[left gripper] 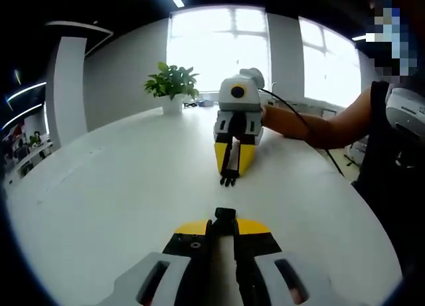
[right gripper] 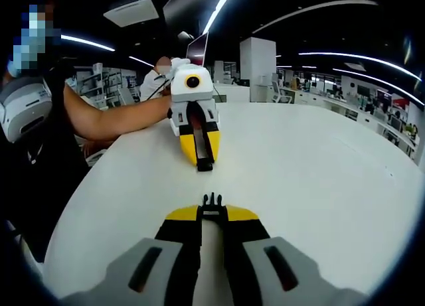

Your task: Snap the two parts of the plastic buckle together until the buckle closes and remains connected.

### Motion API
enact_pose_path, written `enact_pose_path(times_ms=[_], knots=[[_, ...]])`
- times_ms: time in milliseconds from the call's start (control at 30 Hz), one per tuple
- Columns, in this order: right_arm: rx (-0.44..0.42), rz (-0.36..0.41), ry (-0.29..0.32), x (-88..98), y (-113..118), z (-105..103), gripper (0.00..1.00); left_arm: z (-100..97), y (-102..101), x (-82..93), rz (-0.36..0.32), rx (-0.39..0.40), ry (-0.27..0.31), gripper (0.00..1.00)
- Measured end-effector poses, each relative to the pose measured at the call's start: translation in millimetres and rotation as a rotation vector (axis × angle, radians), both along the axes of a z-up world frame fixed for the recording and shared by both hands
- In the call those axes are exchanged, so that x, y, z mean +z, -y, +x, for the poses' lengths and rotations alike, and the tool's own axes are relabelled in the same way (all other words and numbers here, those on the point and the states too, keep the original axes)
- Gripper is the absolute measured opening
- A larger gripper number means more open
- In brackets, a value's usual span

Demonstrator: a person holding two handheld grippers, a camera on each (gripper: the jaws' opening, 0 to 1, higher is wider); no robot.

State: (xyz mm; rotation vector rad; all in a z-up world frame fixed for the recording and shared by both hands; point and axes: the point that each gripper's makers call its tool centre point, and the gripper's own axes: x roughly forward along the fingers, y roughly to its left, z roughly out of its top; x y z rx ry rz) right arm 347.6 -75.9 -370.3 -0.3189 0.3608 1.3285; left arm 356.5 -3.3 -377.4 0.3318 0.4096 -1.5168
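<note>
Grippers [left gripper: 224, 221] [right gripper: 212, 206] clamp pronged, socketed black plastic buckle halves.

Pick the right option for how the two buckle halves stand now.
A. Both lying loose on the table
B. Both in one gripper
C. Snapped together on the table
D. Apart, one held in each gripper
D: the left gripper is shut on the socket half, the right gripper is shut on the pronged half, and bare table lies between them.
</note>
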Motion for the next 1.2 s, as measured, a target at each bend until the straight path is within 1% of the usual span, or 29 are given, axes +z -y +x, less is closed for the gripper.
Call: enact_pose_path(times_ms=[467,1200], knots=[[0.003,0.005,-0.012,-1.5,-0.9,-1.1,0.1,-2.6,2.9,-0.4,-0.008,-0.014,-0.002,0.1],[0.011,0.009,-0.006,-1.3,-4.3,-1.3,0.1,-5.6,8.6,-0.5,-0.009,-0.022,0.007,0.1]])
